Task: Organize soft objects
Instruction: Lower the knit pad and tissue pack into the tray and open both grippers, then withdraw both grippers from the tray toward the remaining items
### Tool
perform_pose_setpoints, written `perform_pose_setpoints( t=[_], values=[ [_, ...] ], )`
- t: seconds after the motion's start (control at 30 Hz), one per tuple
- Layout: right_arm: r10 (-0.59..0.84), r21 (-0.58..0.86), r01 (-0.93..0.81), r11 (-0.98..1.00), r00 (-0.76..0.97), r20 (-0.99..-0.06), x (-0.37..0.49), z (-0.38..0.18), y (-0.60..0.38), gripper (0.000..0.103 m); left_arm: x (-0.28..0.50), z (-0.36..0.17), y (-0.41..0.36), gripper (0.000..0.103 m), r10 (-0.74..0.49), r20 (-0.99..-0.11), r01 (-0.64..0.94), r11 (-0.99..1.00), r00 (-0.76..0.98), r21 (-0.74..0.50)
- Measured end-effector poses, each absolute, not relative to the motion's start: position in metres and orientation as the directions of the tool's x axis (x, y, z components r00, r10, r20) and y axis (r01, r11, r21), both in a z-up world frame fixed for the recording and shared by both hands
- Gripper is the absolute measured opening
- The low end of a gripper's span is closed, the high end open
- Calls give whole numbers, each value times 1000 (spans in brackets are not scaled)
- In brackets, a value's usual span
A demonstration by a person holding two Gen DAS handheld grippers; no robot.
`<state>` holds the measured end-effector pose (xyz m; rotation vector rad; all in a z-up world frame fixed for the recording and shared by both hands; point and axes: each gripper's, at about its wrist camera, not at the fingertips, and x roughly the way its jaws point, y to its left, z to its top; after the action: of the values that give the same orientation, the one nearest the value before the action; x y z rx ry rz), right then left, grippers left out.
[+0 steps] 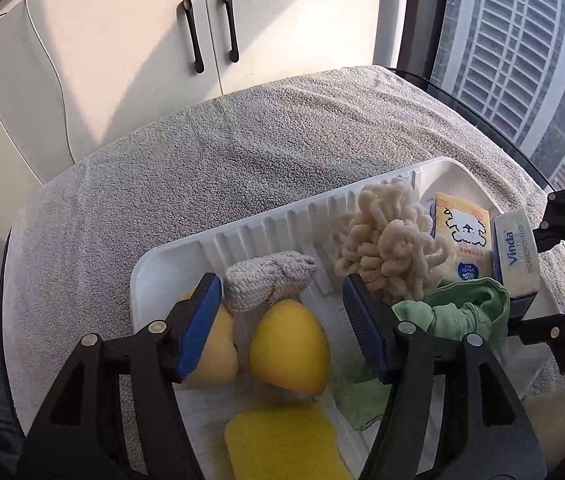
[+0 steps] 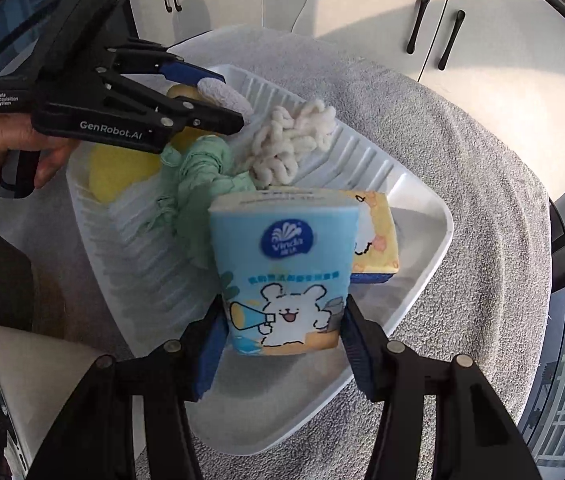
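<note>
Glossy blue tissue pack (image 2: pixel 282 280) clamped in right tool (image 2: pixel 282 344); left tool (image 1: pixel 282 320) apart over ribbed tray (image 1: pixel 266 224).

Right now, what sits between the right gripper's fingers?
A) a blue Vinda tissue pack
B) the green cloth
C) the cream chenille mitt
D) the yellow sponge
A: the right wrist view shows the blue Vinda tissue pack standing between the right gripper pads, over the white tray; the green cloth lies farther back.

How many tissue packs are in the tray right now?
2: the blue tissue pack between the right gripper pads, and the yellow tissue pack lying just behind it. Others may be hidden.
</note>
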<state>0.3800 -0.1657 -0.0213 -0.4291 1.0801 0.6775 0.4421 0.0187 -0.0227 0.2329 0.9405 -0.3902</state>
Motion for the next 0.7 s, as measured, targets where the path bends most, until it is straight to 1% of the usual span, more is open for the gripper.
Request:
perform_pose_setpoints(
  t=[0.13,0.43,0.53,0.6,0.7],
  values=[
    [311,13,-685,729,313,-898,384,-17,-168,63,439,-19,19,70,-233,-812,421,907,535,17],
    [361,44,-668,743,345,-866,377,-3,-190,66,424,4,32,71,-261,-773,399,917,578,-11],
    [384,61,-655,753,363,-849,372,7,-200,66,415,13,42,77,-272,-751,383,923,601,-28],
    [396,69,-644,762,377,-837,370,15,-209,67,409,18,51,85,-276,-739,367,929,615,-43],
    [406,80,-624,777,399,-822,362,24,-222,70,396,24,65,88,-271,-728,343,938,630,-53]
  ],
)
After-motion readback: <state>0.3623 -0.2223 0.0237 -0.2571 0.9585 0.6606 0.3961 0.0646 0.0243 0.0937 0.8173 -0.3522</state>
